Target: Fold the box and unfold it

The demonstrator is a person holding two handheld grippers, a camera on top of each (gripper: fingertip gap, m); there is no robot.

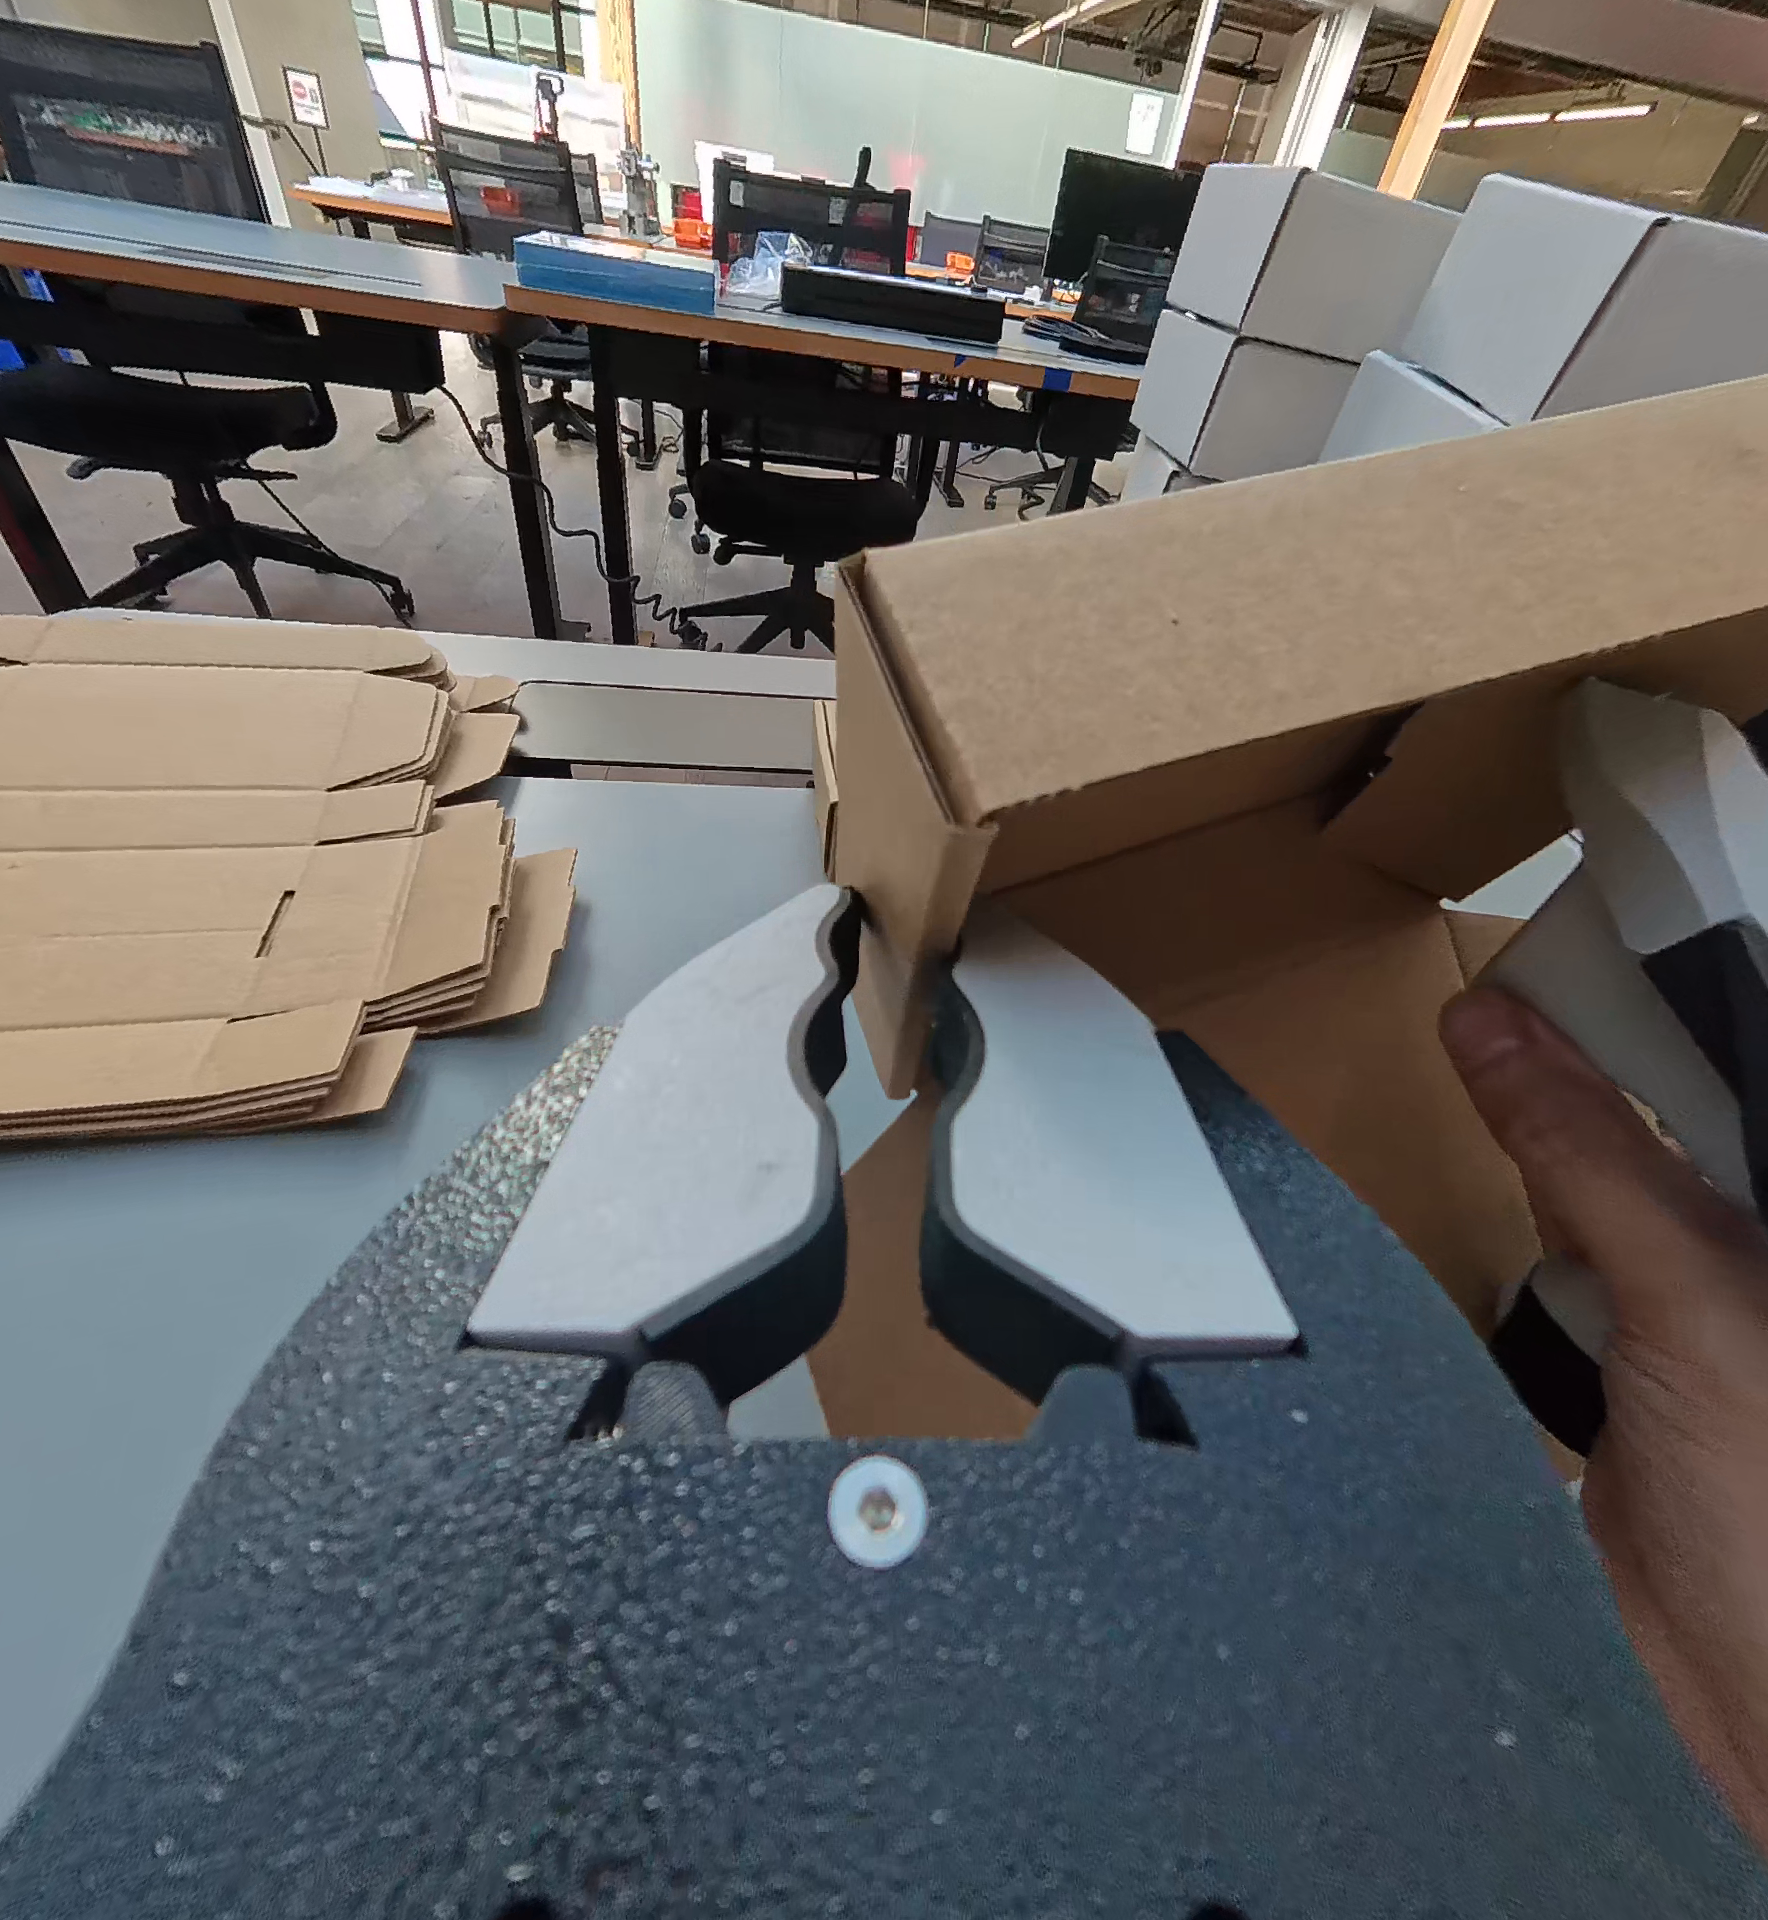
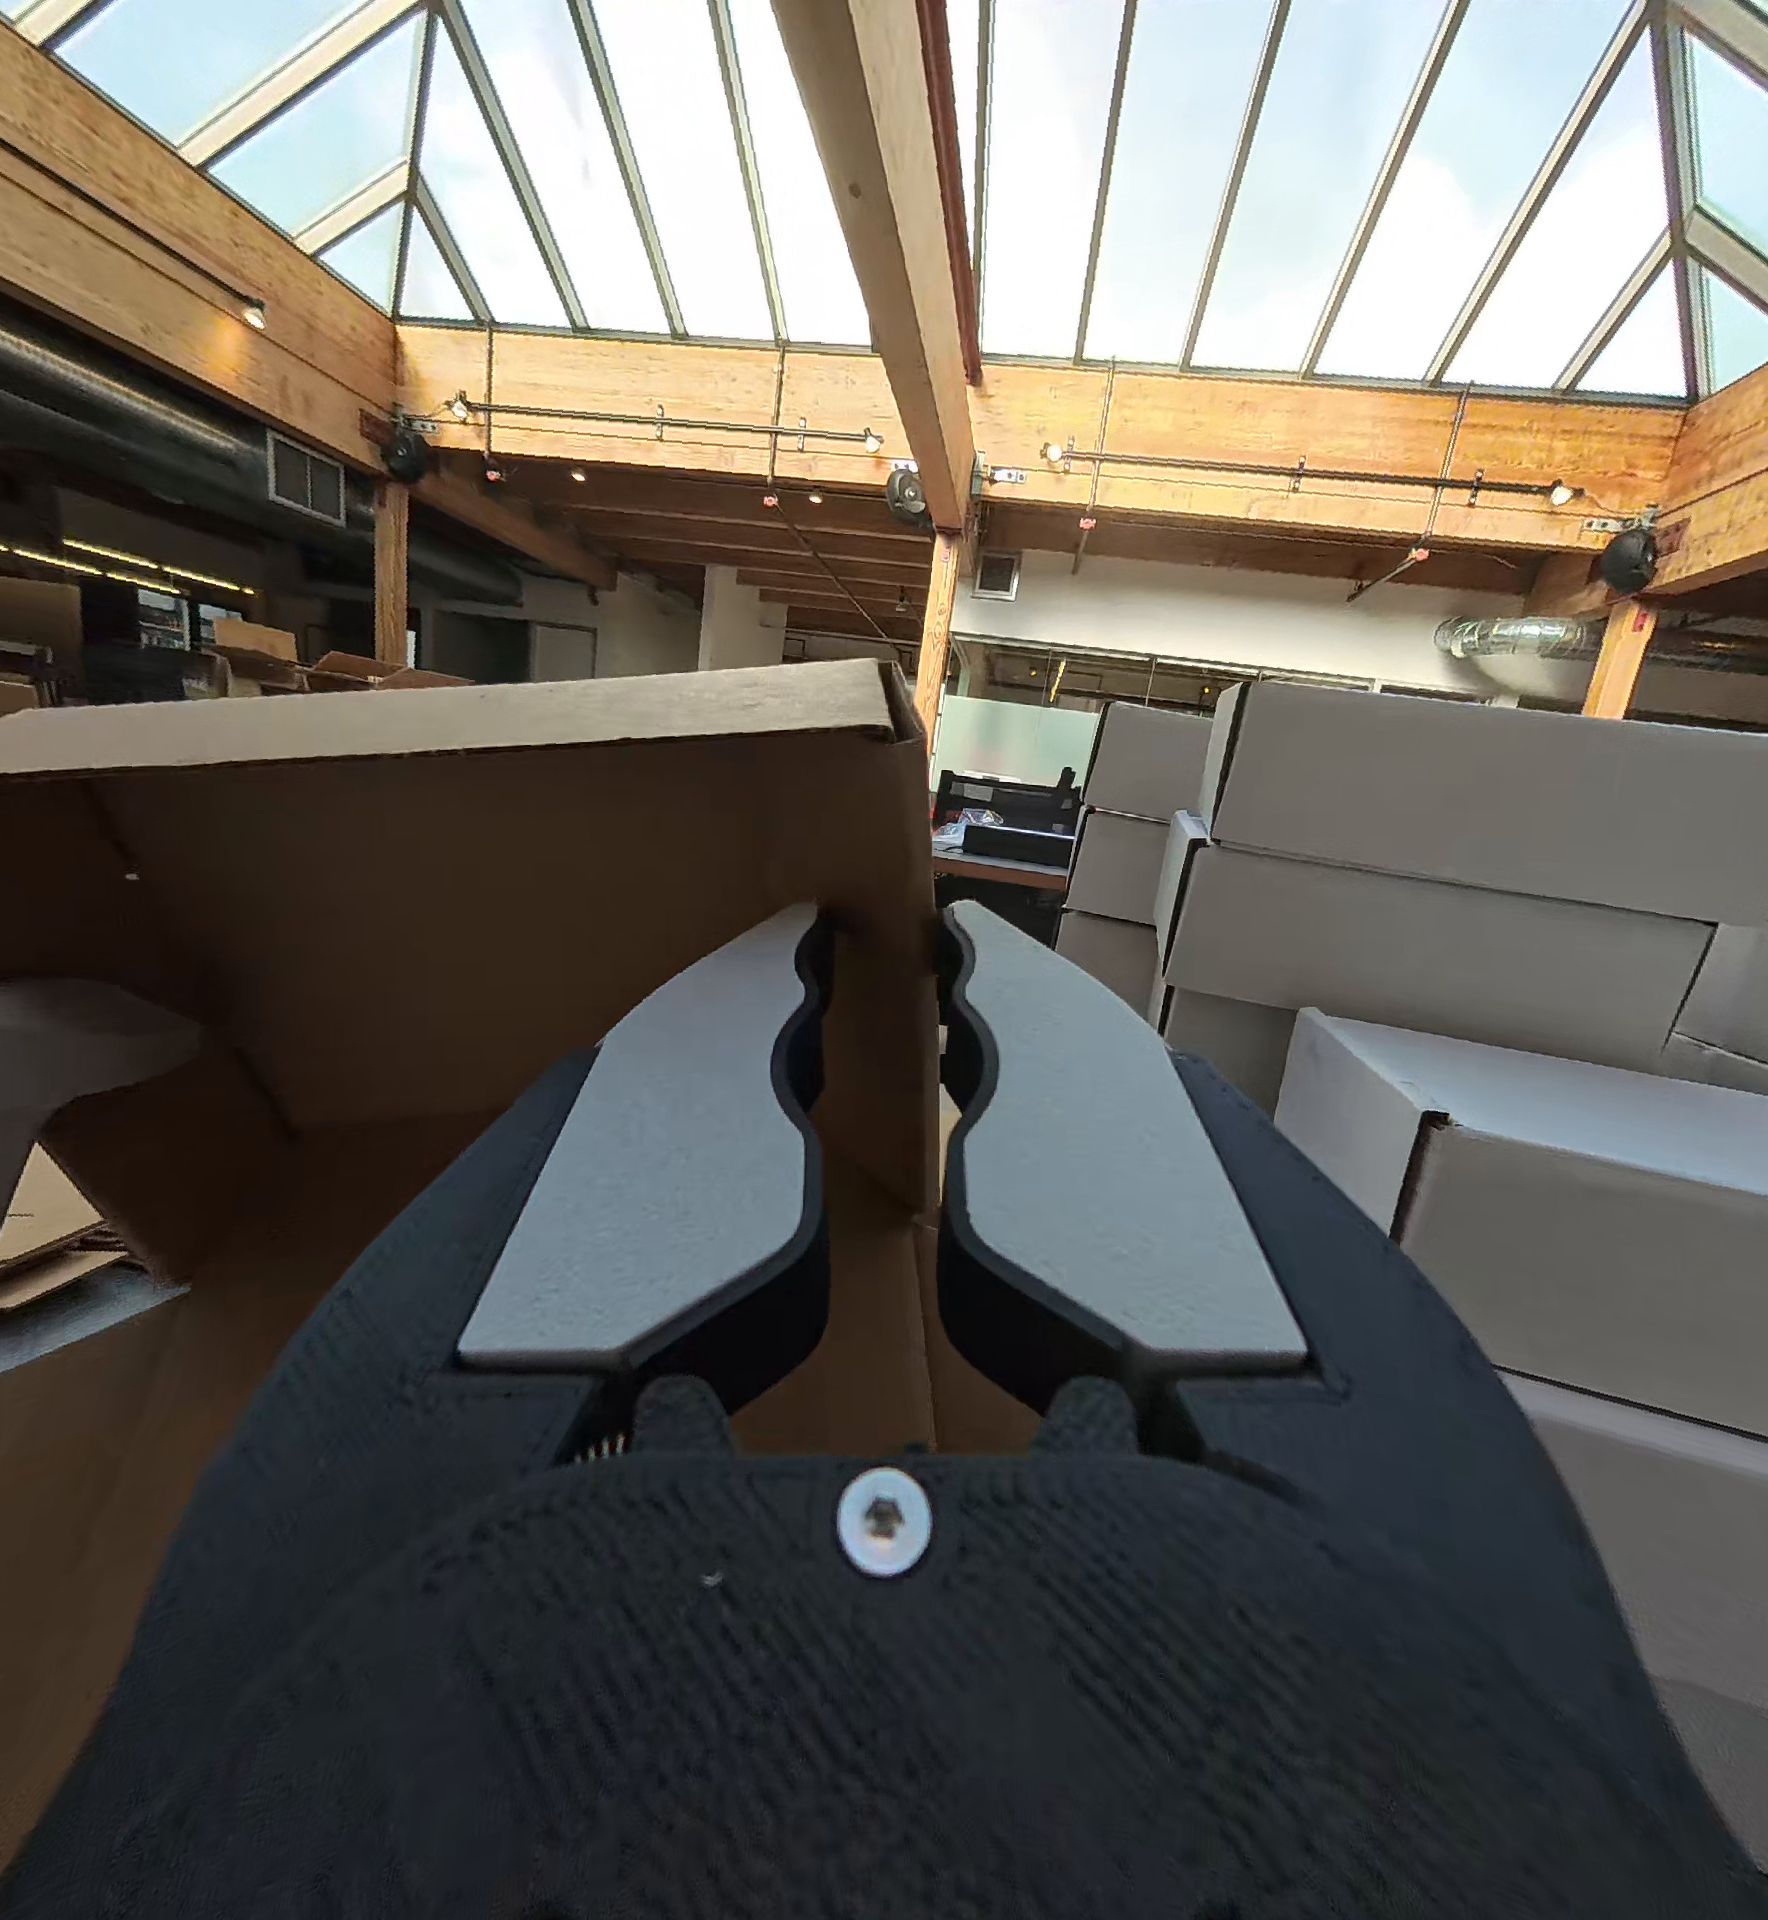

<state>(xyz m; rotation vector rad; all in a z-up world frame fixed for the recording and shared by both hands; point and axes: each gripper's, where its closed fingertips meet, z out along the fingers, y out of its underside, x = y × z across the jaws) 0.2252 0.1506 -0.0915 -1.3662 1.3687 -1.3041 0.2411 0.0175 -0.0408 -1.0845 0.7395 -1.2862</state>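
A brown cardboard box (image 1: 1327,623) is half folded and held up above the grey table (image 1: 184,1299). My left gripper (image 1: 895,935) is shut on the box's left side wall near its lower corner. My right gripper (image 2: 880,935) is shut on the box's right side wall (image 2: 890,1039); it also shows in the left wrist view (image 1: 1638,831) at the right, with a hand (image 1: 1690,1403) on it. The right wrist view looks into the box's open inside (image 2: 444,935). A blurred white finger of the left gripper (image 2: 28,1049) shows at the left there.
A stack of flat brown box blanks (image 1: 184,883) lies on the table at the left. White closed boxes (image 2: 1482,883) are piled at the right, also in the left wrist view (image 1: 1295,312). Desks (image 1: 651,301) and office chairs (image 1: 173,416) stand beyond the table.
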